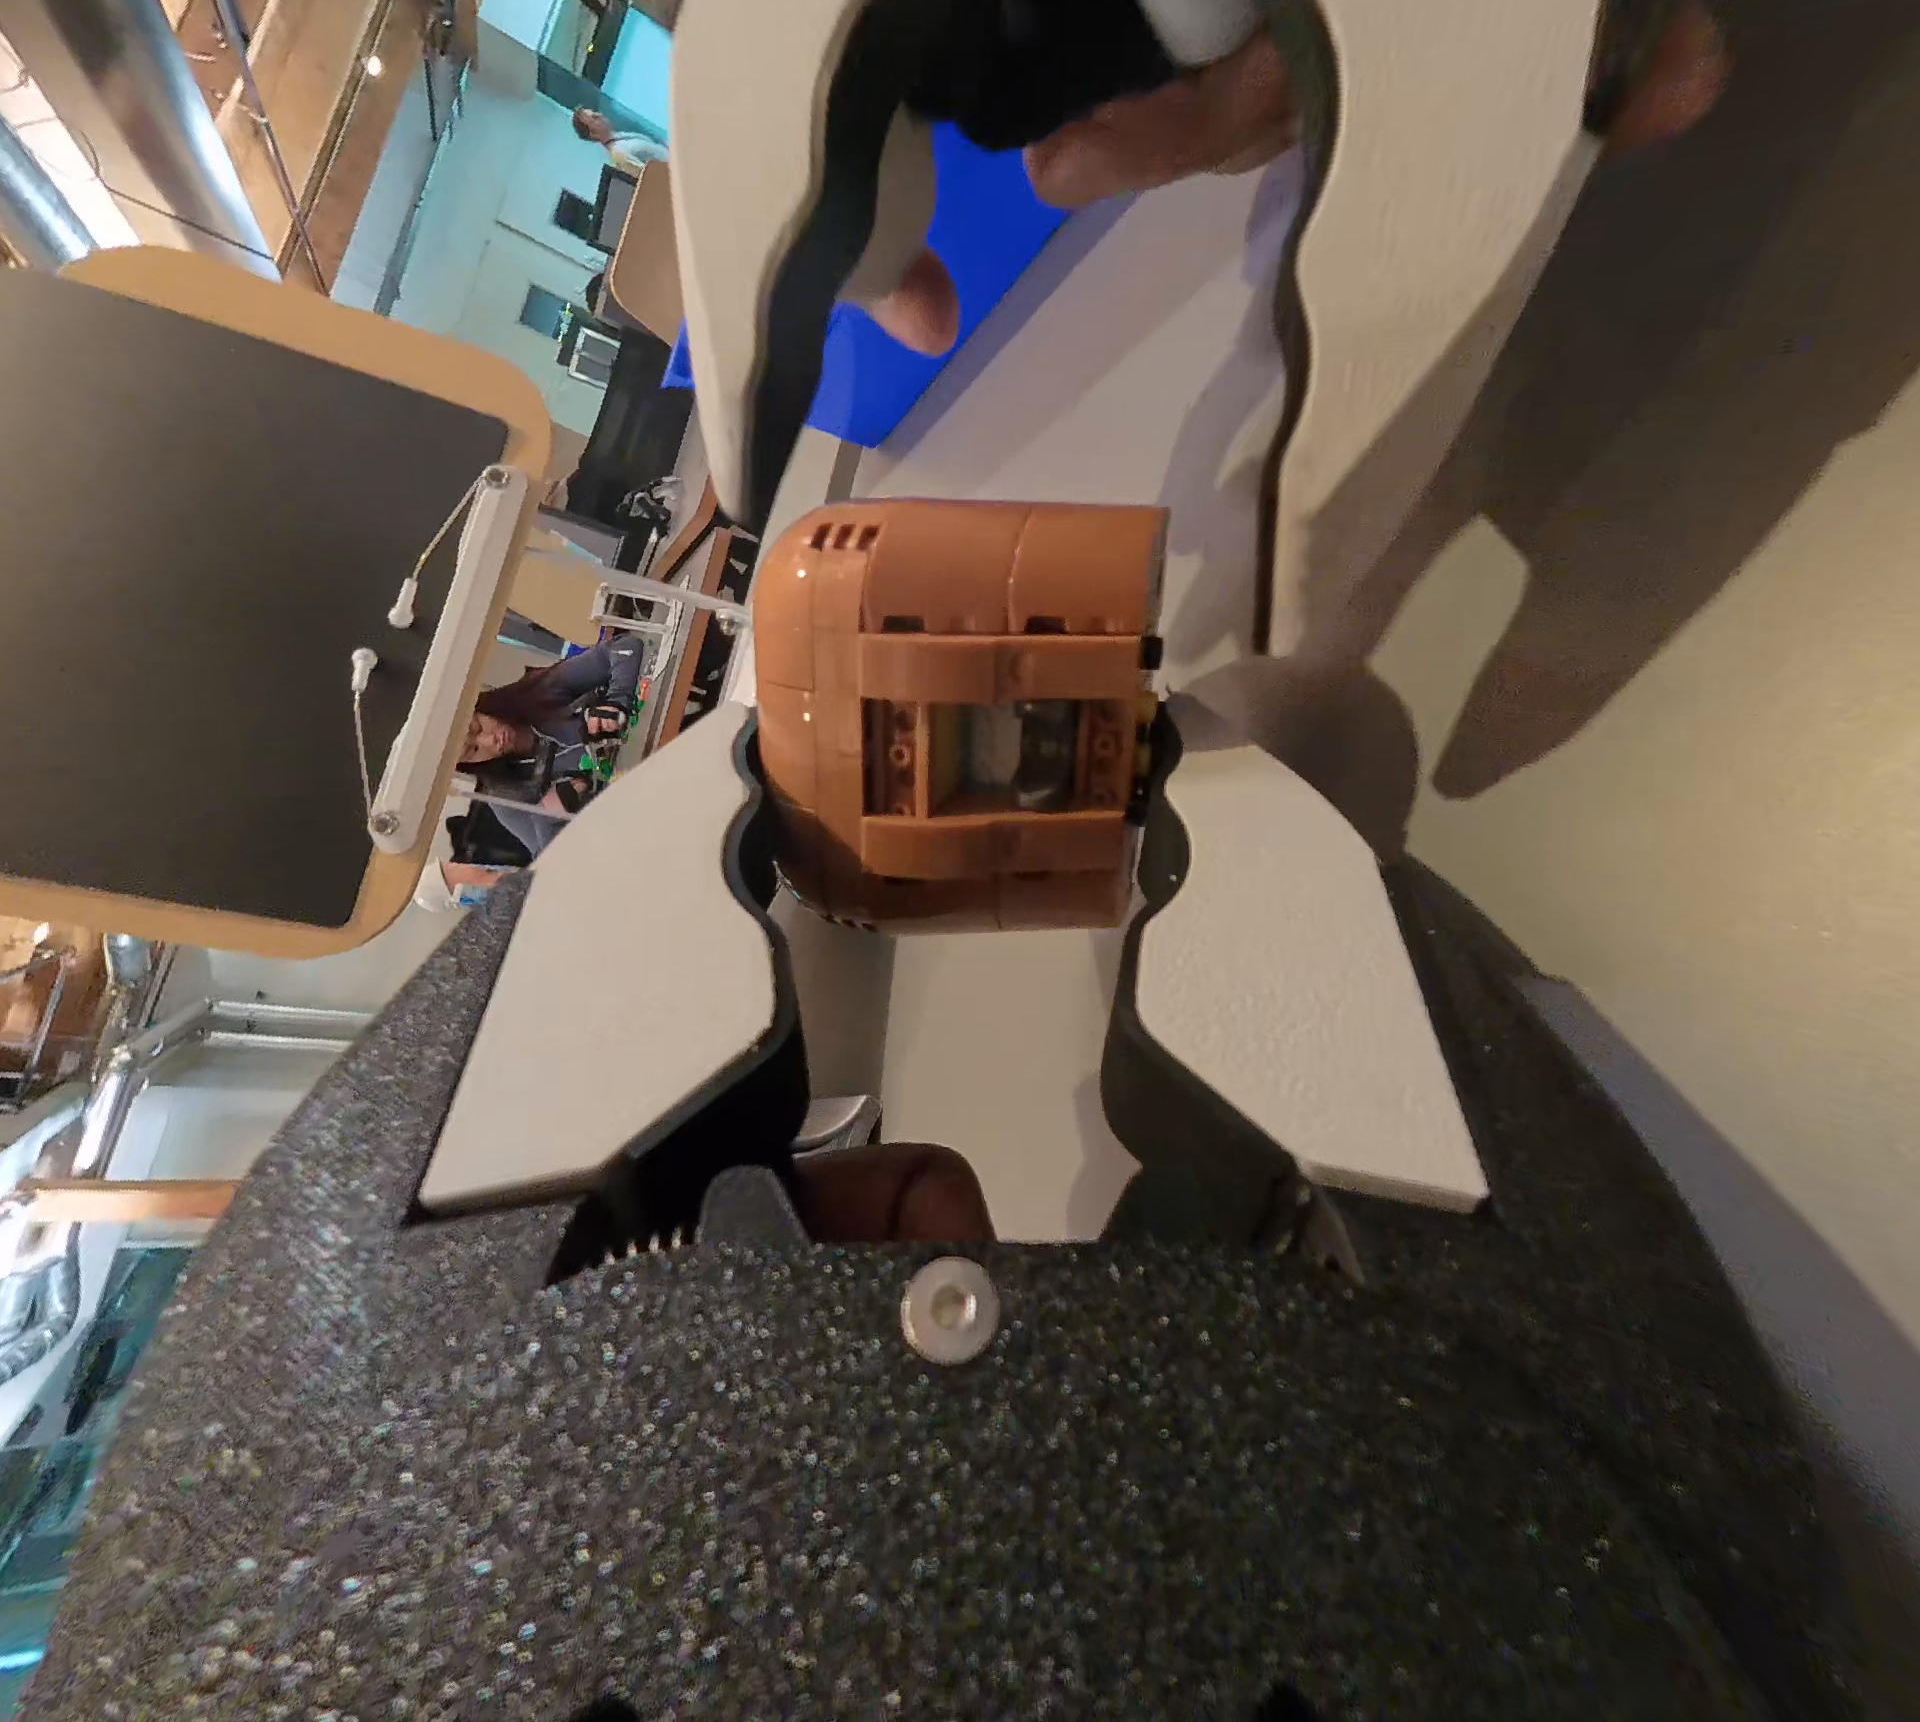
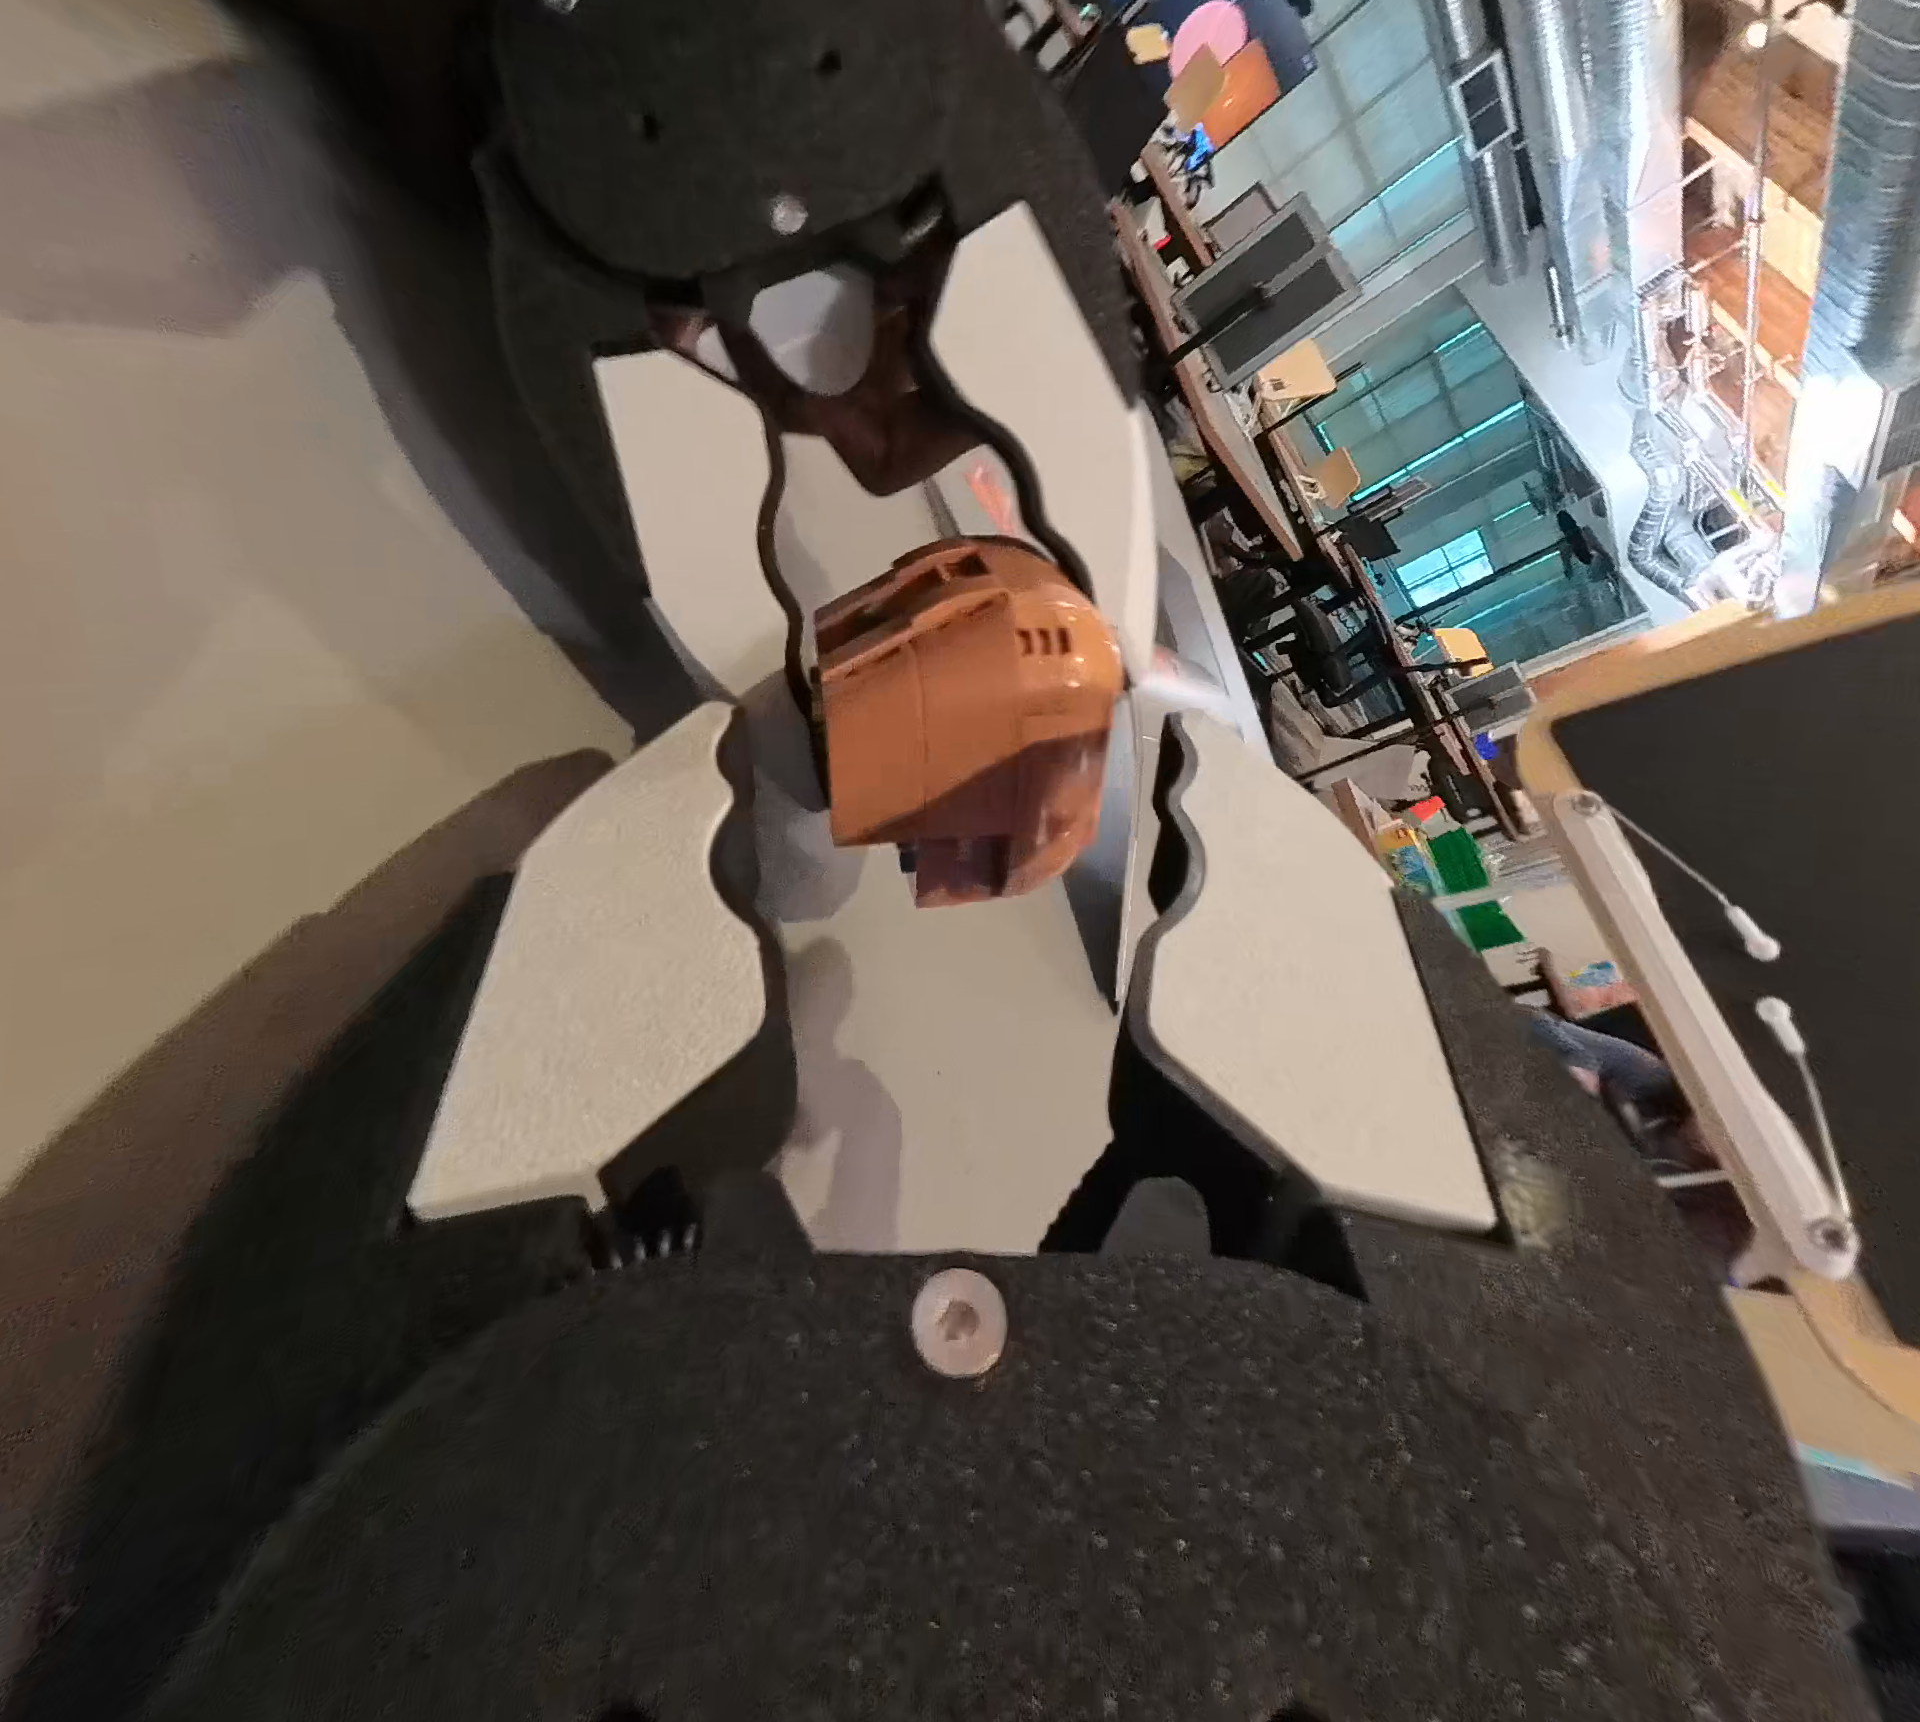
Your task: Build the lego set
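The left gripper (image 1: 951, 737) clamps a brown lego block (image 1: 951, 706) between its two white fingertips, one on each side of it. The block is a rounded, boxy build of tan-brown bricks held up in the air over the pale table (image 1: 1662, 945). In the left wrist view its long axis runs across the picture, from one fingertip to the other. Its domed end, with three small slots, faces left toward the room, and its flatter end faces right toward the table. The side turned to the camera has a framed opening with grey and dark parts inside.

The right gripper (image 2: 951, 727) faces the block from the far side. In the right wrist view the block (image 2: 956, 737) sits between its fingertips, domed end to the right, but the picture is blurred. The fingers look narrowly spread around the block. Whether they press on it I cannot tell.

In the left wrist view the right gripper's (image 1: 1013, 477) white fingers come down from the top, tips just above the block. A hand (image 1: 1153, 114) shows behind them, with a blue sheet (image 1: 894, 363) on the table beyond.

A black board (image 1: 208, 571) with a wooden rim stands to one side, a white bar fixed on it.
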